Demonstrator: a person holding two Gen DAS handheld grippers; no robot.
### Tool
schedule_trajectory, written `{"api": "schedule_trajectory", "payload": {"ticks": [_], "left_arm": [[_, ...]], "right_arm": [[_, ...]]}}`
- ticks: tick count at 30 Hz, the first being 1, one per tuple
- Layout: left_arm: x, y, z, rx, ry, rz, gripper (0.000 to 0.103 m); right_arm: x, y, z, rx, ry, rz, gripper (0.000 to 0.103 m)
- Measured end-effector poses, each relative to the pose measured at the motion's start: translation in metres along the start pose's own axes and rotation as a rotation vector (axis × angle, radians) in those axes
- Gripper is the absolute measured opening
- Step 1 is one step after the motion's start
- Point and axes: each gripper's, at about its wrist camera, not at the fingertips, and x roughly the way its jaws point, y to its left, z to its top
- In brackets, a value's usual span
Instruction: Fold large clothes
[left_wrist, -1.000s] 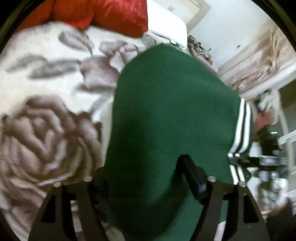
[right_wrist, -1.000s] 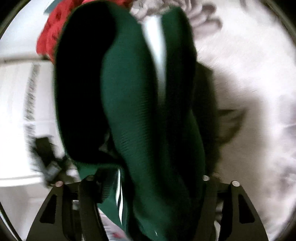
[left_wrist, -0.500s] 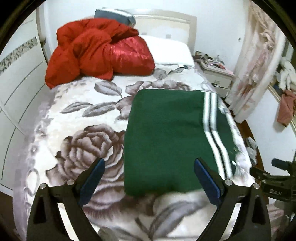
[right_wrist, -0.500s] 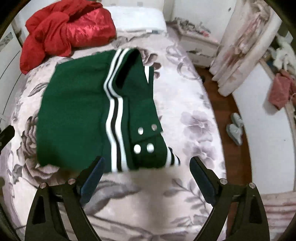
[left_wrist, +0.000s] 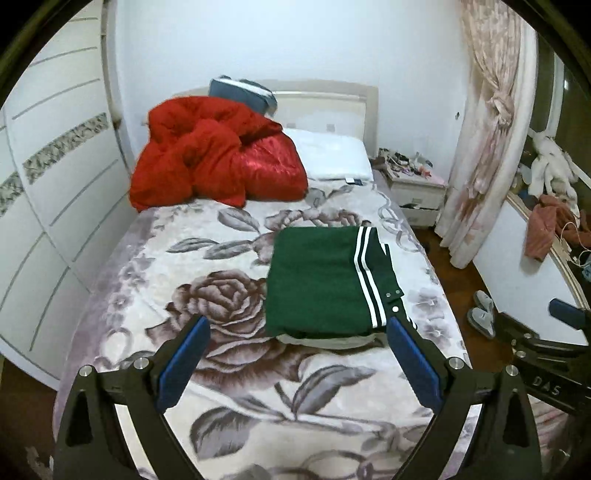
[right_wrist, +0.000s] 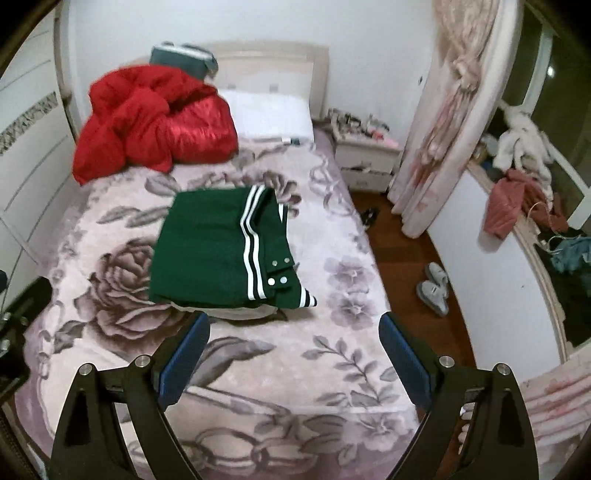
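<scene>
Left wrist view shows my left gripper (left_wrist: 297, 349) spread wide with nothing between its blue pads, raised above the bed (left_wrist: 221, 398). The green jacket (left_wrist: 317, 284) lies ahead of the fingertips and a little toward my right finger, folded into a compact rectangle on the floral blanket, striped hem and snaps along its right edge. My right gripper (right_wrist: 293, 345) is just as wide and empty; from it the jacket (right_wrist: 207, 254) sits ahead and toward the left finger.

I judge the fold nearly finished. A pale layer peeks from under the near edge, possibly lining, though the blur makes me unsure. To finish well, I would lower both grippers to that near edge, tuck the pale layer under, and square the loose striped cuff at the near right corner, pressing flat rather than pinching so the stack keeps its layers.
</scene>
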Motion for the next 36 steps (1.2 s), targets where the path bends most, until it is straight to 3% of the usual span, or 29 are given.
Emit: {"api": "schedule_trajectory", "payload": {"ticks": [8, 15, 25, 36], "left_arm": [[-0.094, -0.004, -0.004, -0.024, -0.051, 0.007, 0.098], [-0.143, -0.007, -0.008, -0.021, -0.105, 0.024, 0.098], [-0.177, -0.019, -0.016, -0.032, -0.090, 0.023, 0.098], [-0.203, -0.024, -0.016, -0.045, -0.141, 0.048, 0.098]], "right_arm": [[-0.134, -0.023, -0.017, 0.009, -0.102, 0.001, 0.094], [-0.209, -0.042, -0.032, 0.017, -0.157, 0.023, 0.094], [-0.264, -0.060, -0.049, 0.012, -0.178, 0.026, 0.094], [-0.301, -0.074, -0.046, -0.003, -0.210, 0.029, 0.099]]}}
